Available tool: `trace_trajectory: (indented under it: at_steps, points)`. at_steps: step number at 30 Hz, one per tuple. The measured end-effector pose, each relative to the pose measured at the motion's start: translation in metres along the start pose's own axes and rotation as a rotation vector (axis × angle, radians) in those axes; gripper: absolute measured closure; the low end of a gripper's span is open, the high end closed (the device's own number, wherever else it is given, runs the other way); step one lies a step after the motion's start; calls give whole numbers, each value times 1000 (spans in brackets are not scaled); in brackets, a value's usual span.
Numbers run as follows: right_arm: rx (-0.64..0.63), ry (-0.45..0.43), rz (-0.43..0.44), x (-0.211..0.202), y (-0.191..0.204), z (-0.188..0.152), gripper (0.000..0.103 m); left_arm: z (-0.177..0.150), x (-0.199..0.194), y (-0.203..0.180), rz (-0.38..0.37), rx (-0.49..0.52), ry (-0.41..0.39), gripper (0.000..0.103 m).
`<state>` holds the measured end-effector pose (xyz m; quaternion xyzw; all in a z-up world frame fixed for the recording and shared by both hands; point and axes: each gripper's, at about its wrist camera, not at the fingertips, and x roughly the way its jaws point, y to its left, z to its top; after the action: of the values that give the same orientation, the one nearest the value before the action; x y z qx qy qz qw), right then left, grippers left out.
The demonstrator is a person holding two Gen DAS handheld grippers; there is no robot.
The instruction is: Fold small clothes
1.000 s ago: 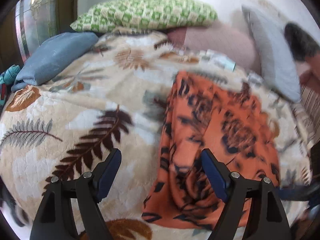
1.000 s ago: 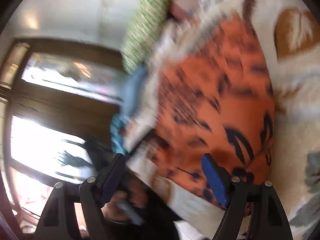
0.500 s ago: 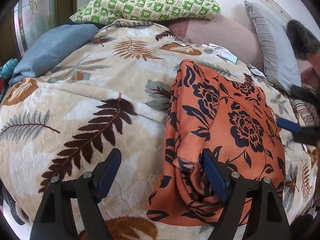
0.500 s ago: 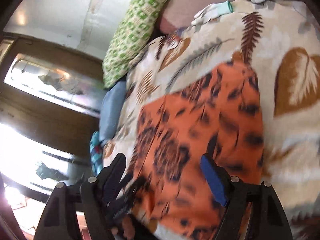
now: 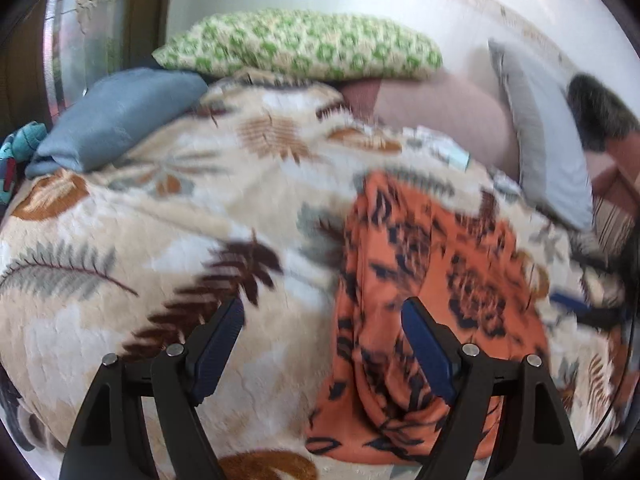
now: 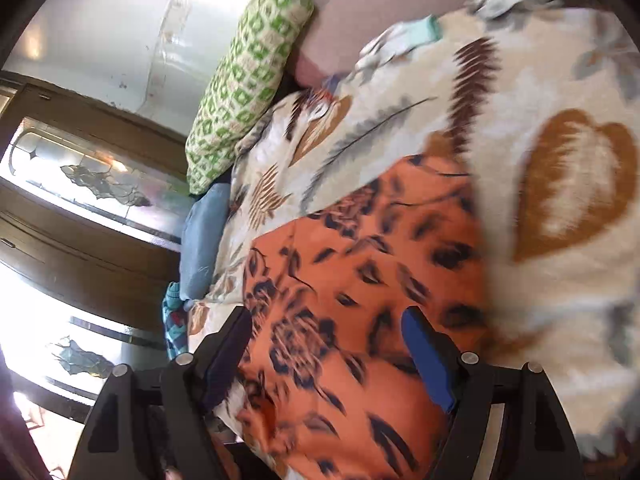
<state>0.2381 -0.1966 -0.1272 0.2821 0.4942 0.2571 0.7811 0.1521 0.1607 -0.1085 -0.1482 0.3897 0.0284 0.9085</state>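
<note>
Left wrist view
Left gripper (image 5: 322,320): fingers spread wide, nothing between them, held above the bed.
Cloth (image 5: 432,272): orange with a dark flower print, lying on the blanket (image 5: 168,240) ahead and right of the gripper; the right finger's blue pad (image 5: 426,350) shows in front of it, and whether it touches cannot be told.
Blanket: cream with leaf print, filling the space between and left of the fingers.
Beyond the gripper: green pillow (image 5: 304,46) at the far side, blue pillow (image 5: 116,114) far left, grey pillow (image 5: 544,136) far right.
Right gripper (image 5: 580,308): only a blurred blue and dark part at the cloth's right edge; its opening cannot be judged here.

Right wrist view
Right gripper (image 6: 326,322): fingers wide apart, gripping nothing.
Cloth (image 6: 360,280): spread beneath and between the fingers, reaching ahead of them and on past the right finger; contact with the pads cannot be told in the blur.
Blanket (image 6: 560,160): ahead and right of the gripper.
Green pillow (image 6: 252,68): far ahead, left.
Blue pillow (image 6: 200,236): left of the fingers, beside the cloth's far edge.
</note>
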Motion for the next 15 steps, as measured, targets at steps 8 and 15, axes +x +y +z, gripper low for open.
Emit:
trace_trajectory:
  at_steps: [8,15]
  points:
    - [150,38,-11,-8,-60,-35,20,17,43,7,-140,-67,186,20]
    - [149,107,53,30,-55,-46,20,5,75,-7,-230,-72,340,20]
